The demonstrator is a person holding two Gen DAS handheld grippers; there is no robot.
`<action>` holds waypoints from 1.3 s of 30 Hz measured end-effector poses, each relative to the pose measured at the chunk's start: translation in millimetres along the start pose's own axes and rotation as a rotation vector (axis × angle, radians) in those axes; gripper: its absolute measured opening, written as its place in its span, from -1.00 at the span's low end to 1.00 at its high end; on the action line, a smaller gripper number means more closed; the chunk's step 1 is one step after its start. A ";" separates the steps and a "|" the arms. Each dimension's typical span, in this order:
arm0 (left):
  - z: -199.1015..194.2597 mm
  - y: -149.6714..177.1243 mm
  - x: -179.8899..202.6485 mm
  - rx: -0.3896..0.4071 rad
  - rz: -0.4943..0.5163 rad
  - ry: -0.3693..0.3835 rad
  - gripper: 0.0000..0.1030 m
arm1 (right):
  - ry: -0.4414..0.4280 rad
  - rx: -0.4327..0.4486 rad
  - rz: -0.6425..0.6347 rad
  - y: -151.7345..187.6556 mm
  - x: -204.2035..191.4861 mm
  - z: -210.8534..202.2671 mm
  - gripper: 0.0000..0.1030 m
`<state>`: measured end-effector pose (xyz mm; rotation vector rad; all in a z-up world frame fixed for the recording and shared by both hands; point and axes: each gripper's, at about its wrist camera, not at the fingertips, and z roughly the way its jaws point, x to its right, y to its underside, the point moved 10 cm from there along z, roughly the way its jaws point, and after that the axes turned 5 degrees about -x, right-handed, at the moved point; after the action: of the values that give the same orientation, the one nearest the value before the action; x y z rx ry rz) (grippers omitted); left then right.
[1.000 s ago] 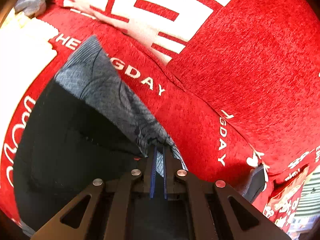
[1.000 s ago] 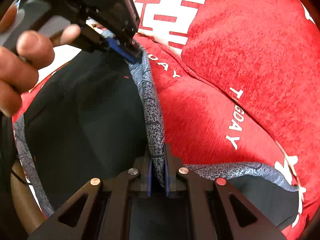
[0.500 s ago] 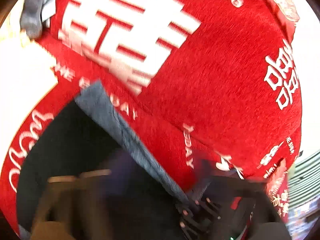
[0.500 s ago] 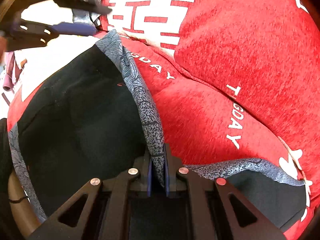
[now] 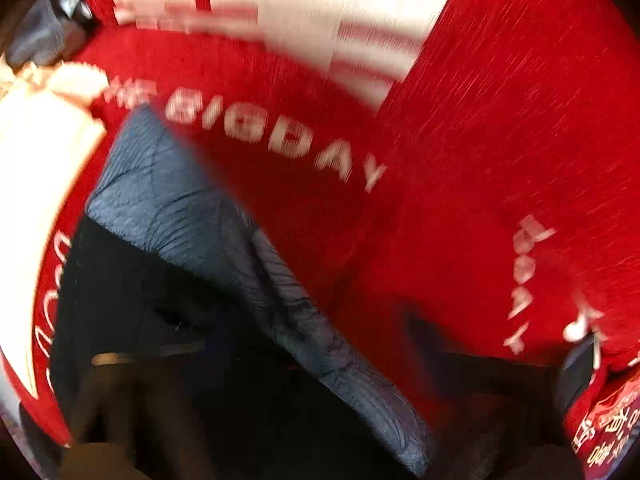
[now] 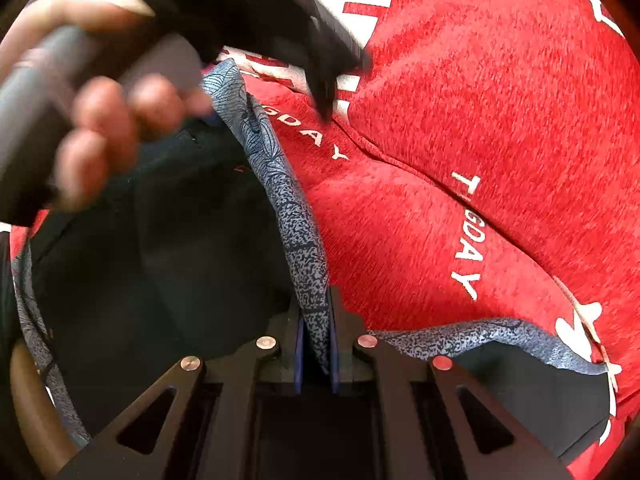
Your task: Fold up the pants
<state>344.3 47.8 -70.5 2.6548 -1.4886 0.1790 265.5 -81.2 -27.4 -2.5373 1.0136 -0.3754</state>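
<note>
The pants (image 6: 160,264) are black with a blue-grey patterned waistband (image 6: 296,216) and lie on red fabric. My right gripper (image 6: 316,344) is shut on the waistband, which runs up from its jaws toward the far corner. In the left wrist view the pants (image 5: 132,300) and the waistband (image 5: 168,192) are blurred, and my left gripper's own fingers are a dark smear at the bottom. The right wrist view shows my left gripper (image 6: 324,92) blurred above the far end of the waistband, apart from the cloth, with the person's hand (image 6: 100,136) on its handle.
A red cover (image 6: 440,208) with white "THE BIG DAY" lettering lies under the pants. A red cushion (image 6: 520,80) with a white emblem stands behind. A white cloth (image 5: 36,168) lies at the left.
My left gripper has let go of the waistband's far end, lifted away and swung back over it, still moving fast. My right gripper keeps its hold and has not moved.
</note>
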 end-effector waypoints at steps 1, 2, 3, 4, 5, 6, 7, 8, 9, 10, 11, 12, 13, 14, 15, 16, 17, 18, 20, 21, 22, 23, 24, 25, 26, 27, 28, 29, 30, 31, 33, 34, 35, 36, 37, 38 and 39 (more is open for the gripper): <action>7.9 7.8 -5.0 -0.040 -0.014 0.008 -0.71 | -0.001 0.000 0.001 0.7 -0.1 -0.4 -0.80; 3.7 11.0 -7.7 -0.011 -0.021 0.052 -0.74 | -0.003 0.002 0.002 1.2 -0.1 -1.2 -0.80; -3.8 14.4 -9.6 0.021 -0.007 0.072 -0.79 | -0.003 0.004 0.003 1.7 -0.2 -2.1 -0.80; -13.8 20.5 -12.1 0.053 0.011 0.084 -0.79 | -0.001 0.007 0.005 2.1 -0.1 -3.6 -0.80; -27.3 29.6 -15.6 0.091 0.029 0.099 -0.80 | 0.002 0.010 0.007 2.7 -0.3 -5.8 -0.80; -38.8 35.4 -17.3 0.124 0.043 0.115 -0.80 | 0.005 0.015 0.011 3.5 -0.3 -9.5 -0.80; -51.7 46.0 -21.3 0.157 0.056 0.134 -0.80 | 0.008 0.019 0.014 3.4 0.2 -12.3 -0.80; -60.7 56.5 -25.2 0.177 0.065 0.153 -0.80 | 0.012 0.028 0.019 4.4 -0.1 -17.9 -0.80; -69.8 70.1 -30.7 0.193 0.072 0.179 -0.80 | 0.015 0.034 0.024 5.2 0.0 -22.9 -0.80; -78.1 86.6 -38.0 0.201 0.076 0.211 -0.80 | 0.022 0.042 0.030 7.0 -0.3 -29.4 -0.80; -84.4 101.1 -44.8 0.205 0.076 0.246 -0.80 | 0.028 0.049 0.035 8.8 -0.9 -35.5 -0.80; -86.1 109.7 -50.0 0.202 0.069 0.277 -0.80 | 0.035 0.058 0.042 11.4 -2.4 -43.6 -0.80; -90.6 121.3 -53.4 0.197 0.058 0.306 -0.80 | 0.042 0.065 0.046 13.8 -5.1 -51.7 -0.80; -92.7 135.2 -58.4 0.190 0.052 0.335 -0.80 | 0.050 0.071 0.046 16.1 -7.9 -58.2 -0.80; -95.5 148.3 -61.2 0.190 0.048 0.361 -0.80 | 0.059 0.079 0.046 19.3 -11.8 -66.3 -0.80; -97.2 163.6 -68.1 0.195 0.049 0.379 -0.80 | 0.064 0.086 0.045 22.2 -16.8 -74.5 -0.80; -100.2 172.9 -69.0 0.200 0.046 0.391 -0.80 | 0.070 0.092 0.042 26.6 -25.0 -84.0 -0.80; -99.7 180.0 -72.2 0.201 0.045 0.397 -0.80 | 0.076 0.094 0.038 31.8 -32.9 -91.5 -0.80; -96.4 196.1 -82.1 0.190 0.031 0.410 -0.80 | 0.085 0.082 0.034 46.3 -49.5 -101.8 -0.80; -93.0 203.9 -88.5 0.179 0.024 0.414 -0.80 | 0.085 0.071 0.038 53.9 -57.0 -104.4 -0.80; -89.8 210.6 -94.7 0.170 0.019 0.417 -0.80 | 0.083 0.057 0.044 63.4 -65.8 -106.6 -0.79; -84.1 217.1 -101.5 0.157 0.020 0.417 -0.80 | 0.086 0.037 0.045 75.3 -77.3 -107.6 -0.79; -80.4 220.8 -107.2 0.150 0.017 0.416 -0.80 | 0.089 0.026 0.043 83.0 -83.9 -108.2 -0.78; -75.2 223.5 -112.7 0.142 0.014 0.414 -0.80 | 0.090 0.013 0.045 91.1 -92.4 -108.7 -0.75; -68.5 224.0 -116.8 0.132 0.008 0.410 -0.80 | 0.083 0.002 0.057 99.0 -100.7 -109.1 -0.73; -58.3 227.6 -125.3 0.114 -0.003 0.403 -0.80 | 0.076 -0.008 0.072 108.1 -107.6 -109.6 -0.71; -49.1 230.5 -131.9 0.098 -0.013 0.395 -0.80 | 0.066 -0.021 0.083 115.0 -114.7 -108.0 -0.65; -41.3 233.7 -137.7 0.086 -0.014 0.385 -0.80 | 0.064 -0.045 0.092 121.5 -120.3 -104.3 -0.58; -30.5 237.0 -144.3 0.070 -0.020 0.369 -0.80 | 0.074 -0.064 0.096 126.7 -123.2 -102.0 -0.53; -20.1 240.1 -149.8 0.054 -0.030 0.366 -0.80 | 0.079 -0.074 0.101 129.7 -124.6 -101.5 -0.51; -10.8 244.0 -154.2 0.043 -0.037 0.384 -0.79 | 0.075 -0.077 0.126 133.0 -124.6 -108.7 -0.35; -11.1 244.8 -154.7 0.048 -0.033 0.389 -0.79 | 0.075 -0.073 0.147 132.9 -121.4 -114.7 -0.04; -12.6 245.3 -155.1 0.054 -0.026 0.389 -0.78 | 0.085 -0.058 0.174 132.2 -115.2 -122.7 0.13; -14.2 246.1 -155.7 0.064 -0.015 0.376 -0.77 | 0.101 -0.039 0.203 131.3 -107.9 -129.6 0.42; -14.5 247.5 -156.7 0.067 -0.002 0.363 -0.68 | 0.122 -0.020 0.237 128.0 -95.7 -137.6 0.55; -14.4 248.6 -160.3 0.071 0.001 0.335 -0.50 | 0.144 -0.004 0.280 122.9 -79.3 -144.4 0.55; -15.2 248.7 -164.3 0.076 -0.008 0.320 -0.32 | 0.167 0.002 0.327 118.9 -62.5 -148.2 0.55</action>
<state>46.0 59.1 -73.9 2.5338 -1.3912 0.6378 93.9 -153.3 45.9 -2.3116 1.4613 -0.4973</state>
